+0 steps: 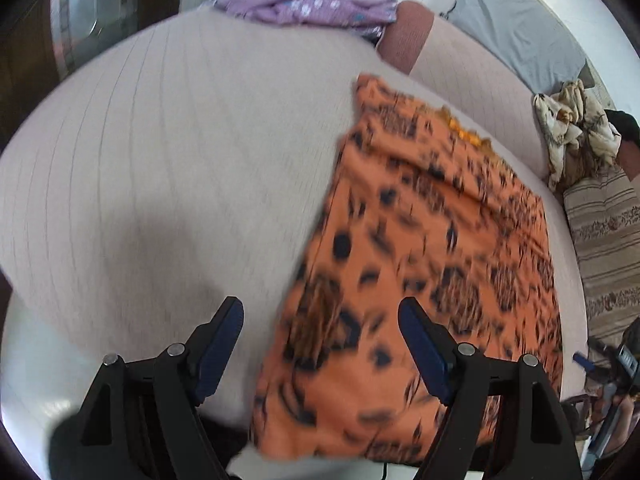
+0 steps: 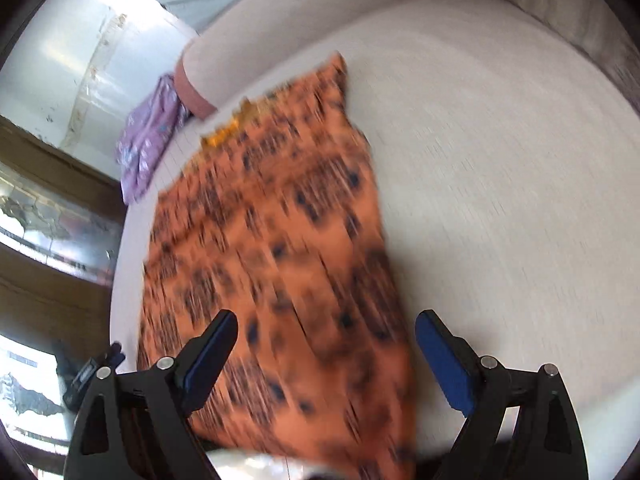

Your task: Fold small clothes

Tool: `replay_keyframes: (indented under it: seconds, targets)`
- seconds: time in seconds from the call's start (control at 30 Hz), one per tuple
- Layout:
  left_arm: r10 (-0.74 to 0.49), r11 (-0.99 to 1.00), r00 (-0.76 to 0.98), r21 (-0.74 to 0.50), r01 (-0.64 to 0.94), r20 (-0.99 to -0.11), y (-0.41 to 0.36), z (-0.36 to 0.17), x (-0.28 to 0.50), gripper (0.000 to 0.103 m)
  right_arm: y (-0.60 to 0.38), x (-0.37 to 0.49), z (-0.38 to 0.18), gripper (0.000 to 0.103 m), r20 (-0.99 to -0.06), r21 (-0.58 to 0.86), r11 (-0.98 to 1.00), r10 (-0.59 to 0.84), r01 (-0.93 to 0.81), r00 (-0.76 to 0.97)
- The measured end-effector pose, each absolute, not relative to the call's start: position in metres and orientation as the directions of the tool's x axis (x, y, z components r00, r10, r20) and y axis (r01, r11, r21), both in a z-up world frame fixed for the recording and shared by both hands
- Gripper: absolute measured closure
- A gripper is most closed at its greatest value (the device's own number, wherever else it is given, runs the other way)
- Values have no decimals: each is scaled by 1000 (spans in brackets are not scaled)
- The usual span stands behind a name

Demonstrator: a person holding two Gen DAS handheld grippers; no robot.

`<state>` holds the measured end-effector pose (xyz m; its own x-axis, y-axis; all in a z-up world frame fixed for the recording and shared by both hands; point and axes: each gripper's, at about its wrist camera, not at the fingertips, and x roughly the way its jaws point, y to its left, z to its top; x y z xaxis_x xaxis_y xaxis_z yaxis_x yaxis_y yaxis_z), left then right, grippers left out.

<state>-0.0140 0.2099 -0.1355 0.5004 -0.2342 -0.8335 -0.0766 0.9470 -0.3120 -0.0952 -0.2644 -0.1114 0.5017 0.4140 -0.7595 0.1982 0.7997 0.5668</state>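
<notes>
Both the left claw point(image 1: 320, 312) and right claw point(image 2: 326, 326) gape empty above the orange cloth point(image 1: 432, 264) lying flat near the bed's point(image 1: 168, 152) front edge; soft, light, best pinched at corners.

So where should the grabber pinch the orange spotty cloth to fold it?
Probably a near corner of the orange patterned cloth, coming in low from the near edge. It lies flat on the pale cushion, so only its edges give the open right gripper something to pinch.
</notes>
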Motion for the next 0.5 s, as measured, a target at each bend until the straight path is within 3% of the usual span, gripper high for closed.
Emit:
replay_keyframes:
  seconds: [0.17, 0.23, 0.27, 0.37, 0.43, 0.5]
  targets:
    - [-252, 930, 471, -346, -124, -846, 217, -157, -46, 23, -260, -135, -145, 15, -804, 548, 801, 424, 240, 417]
    - [-245, 935, 461, -334, -122, -853, 216, -161, -45, 23, -256, -140, -153, 27, -801, 556, 796, 436, 239, 411]
    - [-237, 937, 453, -326, -128, -859, 216, -164, -43, 23, -253, -140, -159, 40, -805, 556, 795, 442, 244, 396]
    - [-235, 940, 437, -318, -126, -868, 214, -174, -43, 23, -242, -138, -159, 57, -829, 517, 825, 415, 228, 376]
    - [-208, 950, 440, -287, -120, -874, 211, -175, -44, 24, -239, -138, -160, 60, -837, 502, 835, 405, 224, 368]
    - [-192, 957, 447, -268, -114, -874, 208, -174, -48, 37, -242, -142, -160, 66, -834, 508, 830, 405, 232, 375]
